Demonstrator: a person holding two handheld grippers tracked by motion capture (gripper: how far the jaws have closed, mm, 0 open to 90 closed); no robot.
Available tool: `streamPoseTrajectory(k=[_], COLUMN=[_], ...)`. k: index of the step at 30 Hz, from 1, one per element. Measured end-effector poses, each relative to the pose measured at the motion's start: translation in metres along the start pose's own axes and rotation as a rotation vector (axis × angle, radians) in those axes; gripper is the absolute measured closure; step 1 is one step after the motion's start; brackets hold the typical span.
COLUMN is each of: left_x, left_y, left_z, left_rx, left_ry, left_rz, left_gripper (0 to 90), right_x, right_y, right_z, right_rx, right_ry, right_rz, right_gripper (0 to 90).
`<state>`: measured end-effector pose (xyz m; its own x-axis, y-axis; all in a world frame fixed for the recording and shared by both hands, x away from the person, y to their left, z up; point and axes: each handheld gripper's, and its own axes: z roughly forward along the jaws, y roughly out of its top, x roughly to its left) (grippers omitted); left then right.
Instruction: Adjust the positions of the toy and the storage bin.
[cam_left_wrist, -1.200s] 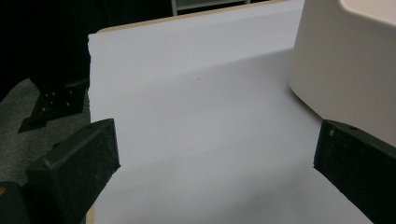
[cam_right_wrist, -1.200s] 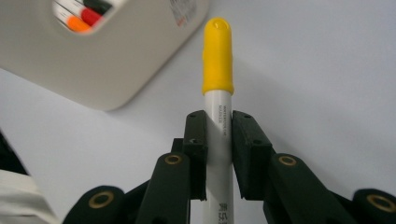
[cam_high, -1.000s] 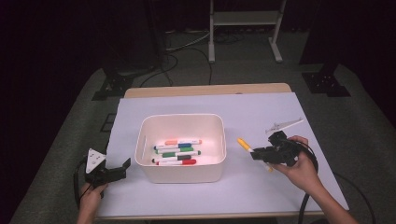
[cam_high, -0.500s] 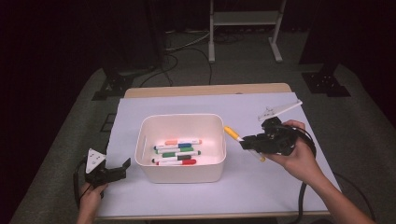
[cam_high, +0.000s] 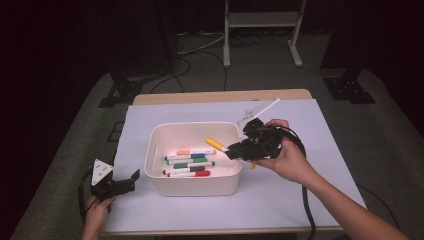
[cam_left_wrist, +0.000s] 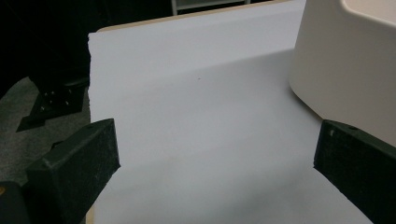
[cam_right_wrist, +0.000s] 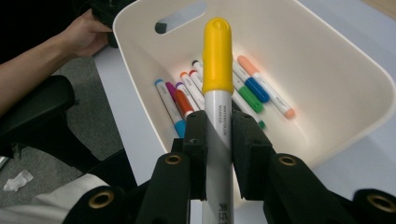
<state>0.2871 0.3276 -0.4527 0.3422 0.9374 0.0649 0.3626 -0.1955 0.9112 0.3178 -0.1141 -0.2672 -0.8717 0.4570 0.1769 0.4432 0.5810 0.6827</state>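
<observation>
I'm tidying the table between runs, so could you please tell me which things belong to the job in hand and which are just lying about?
Part of the job:
- yellow-capped marker, clamped in the right gripper
- white bin
- markers already in the bin

Lying about:
- white stick on the paper
- left gripper, idle, jaws open

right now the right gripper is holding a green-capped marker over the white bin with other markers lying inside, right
Not quite: the cap is yellow, not green. The right gripper view shows the right gripper shut on a yellow-capped marker, held over the white bin with other markers lying inside. The high view agrees.
</observation>
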Motion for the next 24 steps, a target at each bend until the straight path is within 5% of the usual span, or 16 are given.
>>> streamPoseTrajectory(k=[13,24], left_x=[0.000,0.000], left_y=[0.000,0.000], left_z=[0.000,0.000], left_rx=[0.007,-0.002], left_ry=[-0.001,-0.007], left_rz=[0.002,-0.002], left_gripper=[0.0,0.0], right_x=[0.005,0.004], right_y=[0.033,0.040], right_z=[0.056,0.102], right_rx=[0.065,0.160], right_ry=[0.098,0.104], right_rz=[-0.078,-0.113], right_gripper=[75.8,75.8])
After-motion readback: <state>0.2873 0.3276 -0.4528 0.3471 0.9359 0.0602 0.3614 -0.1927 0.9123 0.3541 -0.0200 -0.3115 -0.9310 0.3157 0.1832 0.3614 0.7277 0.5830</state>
